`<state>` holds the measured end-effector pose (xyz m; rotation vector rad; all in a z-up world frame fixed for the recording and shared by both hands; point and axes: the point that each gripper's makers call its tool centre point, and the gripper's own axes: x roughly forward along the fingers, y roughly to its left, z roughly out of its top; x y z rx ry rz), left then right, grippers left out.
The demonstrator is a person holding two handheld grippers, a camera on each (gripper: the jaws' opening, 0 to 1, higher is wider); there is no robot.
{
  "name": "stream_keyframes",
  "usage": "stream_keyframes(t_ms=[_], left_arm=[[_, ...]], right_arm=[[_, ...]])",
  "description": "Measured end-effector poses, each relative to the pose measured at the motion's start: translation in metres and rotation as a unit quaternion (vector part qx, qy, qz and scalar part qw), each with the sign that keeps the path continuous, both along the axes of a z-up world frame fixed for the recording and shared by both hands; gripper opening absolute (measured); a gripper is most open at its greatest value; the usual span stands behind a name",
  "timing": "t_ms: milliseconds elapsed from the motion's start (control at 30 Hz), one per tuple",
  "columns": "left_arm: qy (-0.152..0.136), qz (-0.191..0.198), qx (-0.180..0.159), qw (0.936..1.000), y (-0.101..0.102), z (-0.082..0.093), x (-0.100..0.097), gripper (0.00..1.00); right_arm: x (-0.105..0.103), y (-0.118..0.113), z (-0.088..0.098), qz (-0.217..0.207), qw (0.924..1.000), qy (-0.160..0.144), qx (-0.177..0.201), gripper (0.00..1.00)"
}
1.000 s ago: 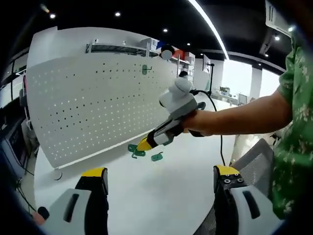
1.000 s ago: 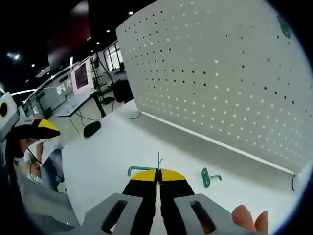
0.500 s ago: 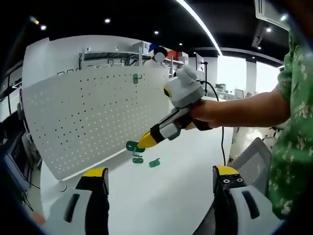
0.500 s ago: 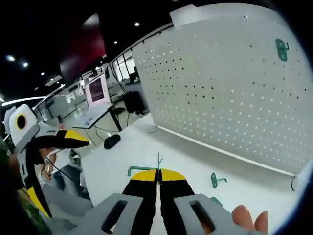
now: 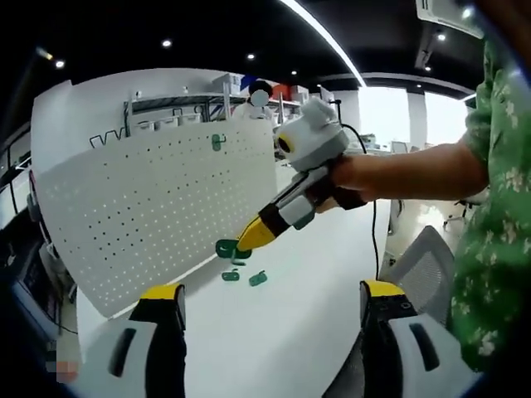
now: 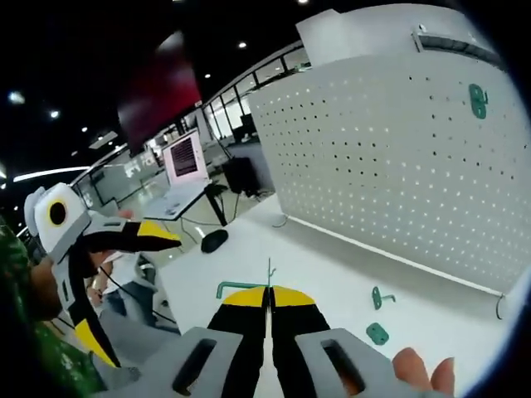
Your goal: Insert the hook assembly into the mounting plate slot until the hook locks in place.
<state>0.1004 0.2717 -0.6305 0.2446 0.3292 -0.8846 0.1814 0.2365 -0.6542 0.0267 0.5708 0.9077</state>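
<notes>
Right gripper (image 6: 270, 300) fingers pinch a green hook (image 6: 249, 286); left gripper (image 5: 270, 303) fingers stand wide, holding nothing.

White table (image 5: 282, 332) underfoot of the scene, bare and pale. At the table's right edge, a grey mesh office chair (image 5: 417, 264). Beyond the table's far end, a lit monitor (image 6: 184, 157) on a desk, with a dark rounded object (image 6: 214, 240) low beside the table's corner. Behind the table, metal shelving (image 5: 178, 106). High above the table, a long ceiling light strip (image 5: 322, 40) and small round spotlights (image 5: 167, 43).
</notes>
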Motion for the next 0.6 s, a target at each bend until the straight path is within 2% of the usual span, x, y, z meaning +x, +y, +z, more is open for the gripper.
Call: stream_keyframes(t_ms=[600], left_arm=[[-0.02,-0.01,0.013,0.9997,-0.006,0.011,-0.015,0.87]], right_arm=[[-0.023,-0.002,0.01,0.014,0.9999,0.0,0.004,0.0]])
